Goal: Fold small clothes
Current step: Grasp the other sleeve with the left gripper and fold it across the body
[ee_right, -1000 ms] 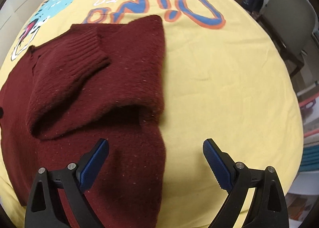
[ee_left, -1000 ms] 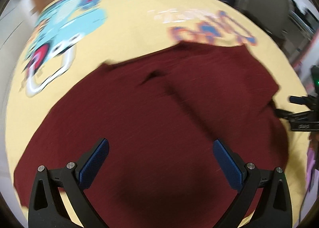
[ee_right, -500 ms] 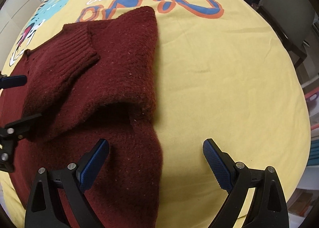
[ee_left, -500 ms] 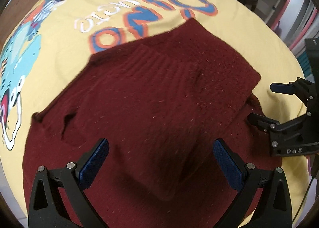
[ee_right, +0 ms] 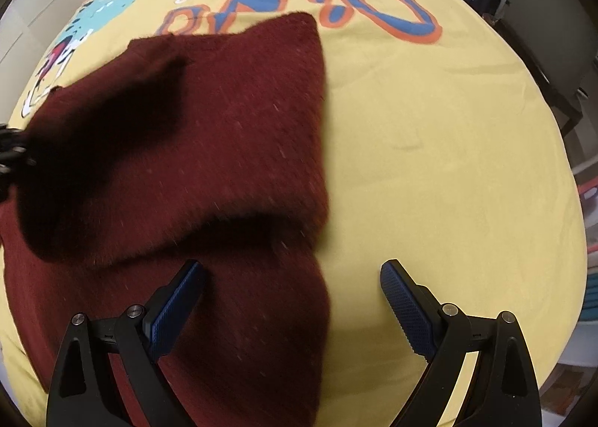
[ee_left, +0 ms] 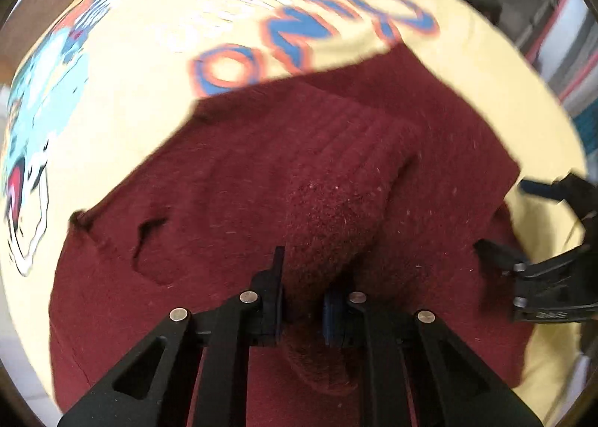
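Note:
A dark red knitted sweater point(ee_left: 231, 180) lies partly folded on a yellow printed cloth point(ee_left: 142, 64). One sleeve with a ribbed cuff point(ee_left: 358, 135) is laid across its body. My left gripper point(ee_left: 304, 285) is shut on a raised bunch of that sleeve's knit, pinched between the blue pads. In the right wrist view the sweater point(ee_right: 243, 120) fills the left half. My right gripper point(ee_right: 291, 273) stands open just above the sweater's right edge, touching nothing. The right gripper point(ee_left: 502, 215) also shows at the right of the left wrist view, beside the folded part.
The yellow cloth point(ee_right: 429, 150) bears a large "DINO" print point(ee_right: 373, 4) and a blue cartoon figure point(ee_left: 48, 64) at the far side. A grey chair point(ee_right: 560, 19) stands beyond the table's right edge. Stacked items show at the far right rim.
My left gripper moved across the sweater and lower onto the folded sleeve. Its jaws went from wide open to shut on the knit. The right gripper stayed in place, still open.

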Demonstrator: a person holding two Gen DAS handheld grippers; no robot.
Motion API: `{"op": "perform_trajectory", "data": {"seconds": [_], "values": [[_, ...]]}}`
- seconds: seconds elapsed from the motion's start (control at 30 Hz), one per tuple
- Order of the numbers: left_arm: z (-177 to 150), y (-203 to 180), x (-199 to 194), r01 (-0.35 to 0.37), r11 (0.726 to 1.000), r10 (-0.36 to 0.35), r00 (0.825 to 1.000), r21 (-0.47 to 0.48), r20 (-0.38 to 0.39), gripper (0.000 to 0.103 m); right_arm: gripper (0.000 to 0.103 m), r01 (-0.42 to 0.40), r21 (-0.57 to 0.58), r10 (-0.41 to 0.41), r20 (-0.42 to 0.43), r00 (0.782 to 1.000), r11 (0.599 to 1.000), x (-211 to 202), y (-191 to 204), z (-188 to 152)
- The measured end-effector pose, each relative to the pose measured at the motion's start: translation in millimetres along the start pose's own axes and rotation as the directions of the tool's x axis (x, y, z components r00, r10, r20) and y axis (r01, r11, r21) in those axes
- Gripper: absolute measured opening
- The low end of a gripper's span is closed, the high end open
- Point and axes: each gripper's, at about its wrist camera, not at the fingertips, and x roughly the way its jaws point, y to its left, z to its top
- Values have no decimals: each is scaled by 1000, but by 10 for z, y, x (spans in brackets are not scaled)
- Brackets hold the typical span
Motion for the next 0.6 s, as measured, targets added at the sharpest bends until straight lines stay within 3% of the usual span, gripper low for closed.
{"op": "perform_trajectory", "data": {"seconds": [0.2,0.27,0.3,0.33,0.53,0.6], "values": [[-163,580,-400,-21,991,36,993,-134,110,13,94,-19,69,19,-4,1000,997,34,29,161],[-295,778,-504,-17,983,44,989,-184,144,13,73,-37,94,37,-1,999,995,52,29,146],[-365,854,-523,-11,979,44,987,-202,156,13,33,-25,98,26,-12,1000,995,76,31,135],[-435,938,-503,-11,971,51,986,-238,161,13,24,-22,106,25,-20,1000,994,133,68,204],[-995,1187,-285,36,907,22,991,-420,131,18,22,-18,102,21,-26,999,995,165,87,159],[-1045,1269,-133,33,891,14,995,-452,100,21,22,-18,102,21,-30,999,995,161,90,163]]}}
